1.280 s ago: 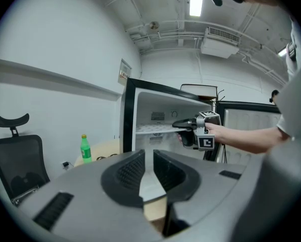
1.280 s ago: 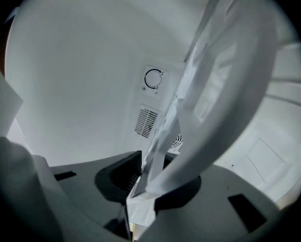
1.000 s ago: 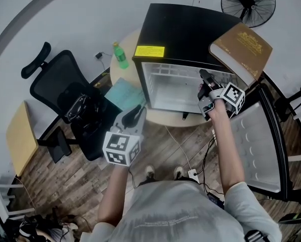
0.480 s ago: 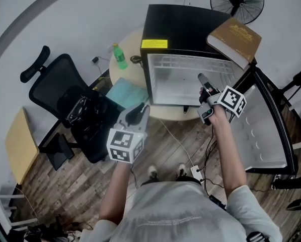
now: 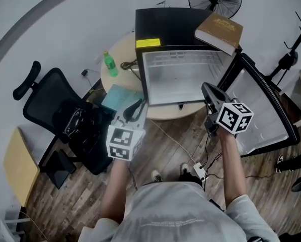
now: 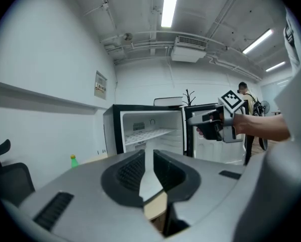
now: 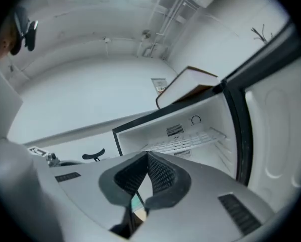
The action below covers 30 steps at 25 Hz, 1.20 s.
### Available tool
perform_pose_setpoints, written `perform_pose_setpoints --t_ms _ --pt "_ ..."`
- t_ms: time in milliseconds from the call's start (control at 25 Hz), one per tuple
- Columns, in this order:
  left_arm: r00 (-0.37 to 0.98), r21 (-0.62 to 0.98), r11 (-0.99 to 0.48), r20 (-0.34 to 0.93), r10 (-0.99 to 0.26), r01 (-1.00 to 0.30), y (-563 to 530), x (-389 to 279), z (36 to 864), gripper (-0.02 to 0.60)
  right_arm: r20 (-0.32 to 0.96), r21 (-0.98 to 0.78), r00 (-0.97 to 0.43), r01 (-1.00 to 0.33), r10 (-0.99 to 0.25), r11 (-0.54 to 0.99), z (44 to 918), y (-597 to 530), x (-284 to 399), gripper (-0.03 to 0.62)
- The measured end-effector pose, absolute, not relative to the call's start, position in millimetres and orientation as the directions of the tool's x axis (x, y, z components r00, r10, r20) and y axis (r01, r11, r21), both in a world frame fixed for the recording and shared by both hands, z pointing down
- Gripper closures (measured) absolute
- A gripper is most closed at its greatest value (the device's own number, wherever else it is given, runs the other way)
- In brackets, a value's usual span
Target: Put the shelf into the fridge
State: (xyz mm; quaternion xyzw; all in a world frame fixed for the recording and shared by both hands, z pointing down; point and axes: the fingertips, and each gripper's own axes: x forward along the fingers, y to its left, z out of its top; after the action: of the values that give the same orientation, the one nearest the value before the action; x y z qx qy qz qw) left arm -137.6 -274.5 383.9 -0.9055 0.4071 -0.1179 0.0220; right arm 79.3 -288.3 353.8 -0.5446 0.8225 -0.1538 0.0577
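The shelf [image 5: 183,59] sits in the fridge [image 5: 165,21], so the job looks done; the left gripper [image 5: 136,110] has closed jaws, the right gripper [image 5: 211,91] just closed its jaws, both empty

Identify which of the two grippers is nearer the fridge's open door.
The right gripper, beside the door; the left gripper hangs farther away, near the black office chair.

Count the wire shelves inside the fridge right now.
1. A wire shelf sits level in the upper part of the open fridge. The compartment below it looks bare, though its bottom is partly hidden in the gripper views.
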Motion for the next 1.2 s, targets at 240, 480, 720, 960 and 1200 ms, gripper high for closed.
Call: perform_pose_setpoints --t_ms 240,480,720,960,1200 --pt "0.673 -0.17 -0.695 0.172 -0.719 -0.699 -267 -138 366 0.522 0.069 -0.118 -0.361 -0.929 -0.93 0.352 327 -237 68 0.579" --pt "0.717 -0.245 -0.72 0.119 -0.687 -0.649 -251 -123 338 0.522 0.025 -0.02 -0.363 -0.932 -0.931 0.363 295 -197 58 0.579" --pt "0.739 -0.292 -0.725 0.082 -0.668 -0.623 -235 -113 317 0.522 0.019 0.061 -0.366 -0.928 -0.93 0.367 282 -177 53 0.579" --pt "0.756 -0.316 -0.729 0.052 -0.652 -0.607 -224 -107 300 0.522 0.024 0.128 -0.377 -0.917 -0.926 0.377 273 -170 46 0.579" --pt "0.757 -0.323 -0.728 0.053 -0.652 -0.605 -225 -104 298 0.522 0.027 0.137 -0.377 -0.916 -0.926 0.377 274 -174 48 0.579"
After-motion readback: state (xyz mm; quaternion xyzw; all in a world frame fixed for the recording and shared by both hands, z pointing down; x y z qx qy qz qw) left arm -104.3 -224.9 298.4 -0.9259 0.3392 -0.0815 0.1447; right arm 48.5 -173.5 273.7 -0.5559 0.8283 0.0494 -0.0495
